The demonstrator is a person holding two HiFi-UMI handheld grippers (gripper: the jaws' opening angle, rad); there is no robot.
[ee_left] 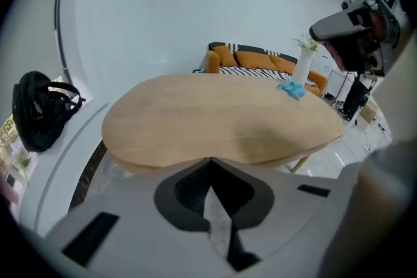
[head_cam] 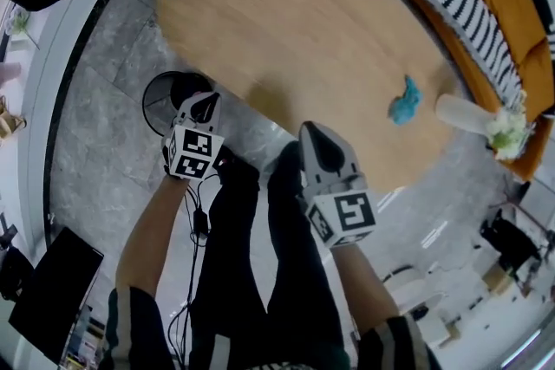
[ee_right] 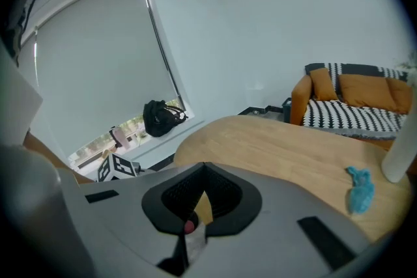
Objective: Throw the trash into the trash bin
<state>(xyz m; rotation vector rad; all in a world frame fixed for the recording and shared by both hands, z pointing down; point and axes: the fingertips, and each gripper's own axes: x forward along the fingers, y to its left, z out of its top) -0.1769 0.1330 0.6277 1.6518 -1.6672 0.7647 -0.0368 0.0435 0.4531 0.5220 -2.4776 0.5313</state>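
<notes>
Ahead and to the right of my right gripper, well apart from it, the blue trash lies on the table, near its edge and just beside a white vase. That gripper's jaws are together with nothing between them. My left gripper is even farther from the trash, which sits across the table to its right. Its jaws are likewise closed tight and empty. Just beyond the left gripper's tips, down on the floor by the table edge, stands the black bin.
</notes>
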